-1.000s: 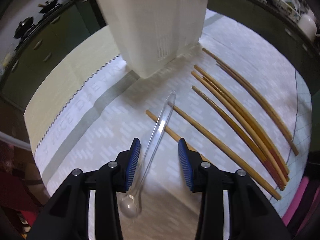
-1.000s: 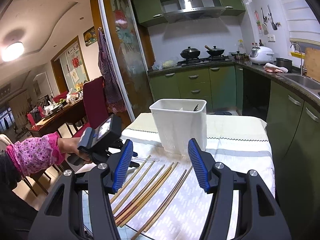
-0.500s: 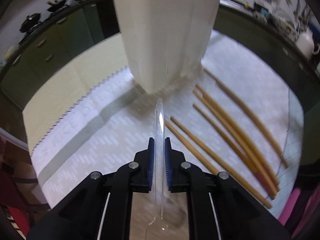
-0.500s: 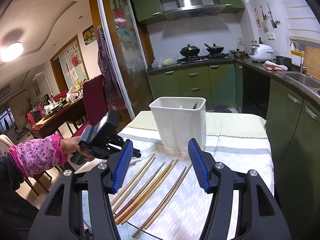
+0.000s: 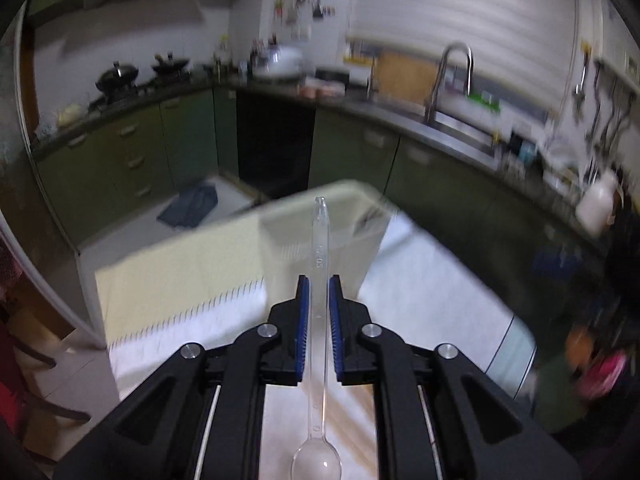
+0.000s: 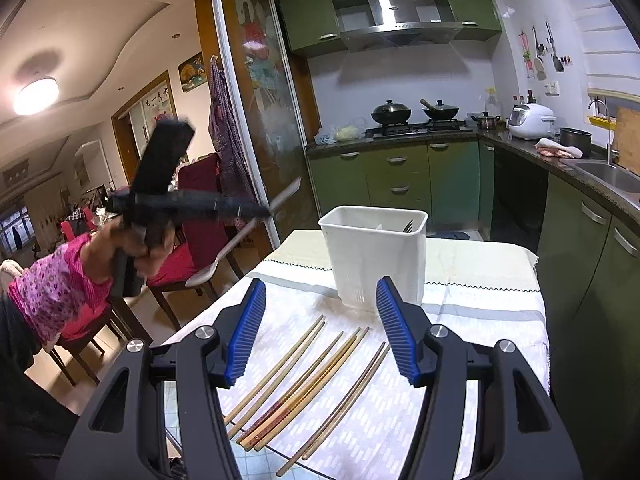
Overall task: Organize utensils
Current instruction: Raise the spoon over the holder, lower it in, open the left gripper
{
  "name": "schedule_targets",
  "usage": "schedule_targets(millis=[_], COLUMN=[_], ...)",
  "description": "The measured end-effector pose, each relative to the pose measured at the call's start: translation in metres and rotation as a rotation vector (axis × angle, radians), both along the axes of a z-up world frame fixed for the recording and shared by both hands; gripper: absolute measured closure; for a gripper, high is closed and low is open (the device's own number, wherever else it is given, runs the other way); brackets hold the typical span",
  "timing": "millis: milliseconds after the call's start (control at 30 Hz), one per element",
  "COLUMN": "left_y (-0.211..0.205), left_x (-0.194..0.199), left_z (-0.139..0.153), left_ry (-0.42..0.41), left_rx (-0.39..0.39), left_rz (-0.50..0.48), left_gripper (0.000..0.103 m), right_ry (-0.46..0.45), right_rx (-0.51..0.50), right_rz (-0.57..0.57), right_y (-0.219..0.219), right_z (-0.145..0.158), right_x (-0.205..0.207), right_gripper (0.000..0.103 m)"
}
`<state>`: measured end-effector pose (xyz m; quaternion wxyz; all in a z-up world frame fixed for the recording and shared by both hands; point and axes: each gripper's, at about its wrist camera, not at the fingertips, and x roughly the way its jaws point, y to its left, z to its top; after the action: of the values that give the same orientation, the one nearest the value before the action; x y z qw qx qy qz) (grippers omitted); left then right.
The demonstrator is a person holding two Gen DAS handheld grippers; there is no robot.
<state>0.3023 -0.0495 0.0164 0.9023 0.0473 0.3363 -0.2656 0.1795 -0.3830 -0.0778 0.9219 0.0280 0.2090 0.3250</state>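
lying before white caddy: chopsticks

Black gripper, blue ribbed pads; pink floral sleeve.

Only partly readable text: embossed mark on the clear plastic spoon handle, just past the pads, reads roughly "02 05" sideways; not certain of the characters; in the right wrist view a wall sign above the doorway beyond the sliding door carries a few dark Chinese characters, too small to read reliably; framed picture beside it shows no legible text; white utensil holder, chopsticks and rice cooker show no readable labels.
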Motion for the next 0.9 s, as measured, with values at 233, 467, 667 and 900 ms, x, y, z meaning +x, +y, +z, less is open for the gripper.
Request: schedule_targets(millis=[233, 467, 667, 900], left_y=[-0.032, -0.054, -0.051, -0.041], left_x=[0.041, 0.086, 0.108, 0.117], left_z=[0.048, 0.036, 0.007, -0.010], left_ry=[-0.201, -0.347, -0.345, -0.378], left_rx=[-0.136, -0.204, -0.254, -0.304], left_rz=[0.100, 0.179, 0.241, 0.280], left_gripper=[0.093, 0.093, 0.093, 0.093], right_ry=[-0.007, -0.006, 0.001, 0.014], right_rx=[0.022, 0.077, 0.106, 0.115], right_rz=[-0.032, -0.075, -0.097, -0.108], right_y=[-0.016, -0.044, -0.063, -0.066], right_z=[-0.001, -0.003, -0.007, -0.008], right_x=[-0.007, -0.013, -0.013, -0.012], right_gripper=[0.046, 0.046, 0.046, 0.046])
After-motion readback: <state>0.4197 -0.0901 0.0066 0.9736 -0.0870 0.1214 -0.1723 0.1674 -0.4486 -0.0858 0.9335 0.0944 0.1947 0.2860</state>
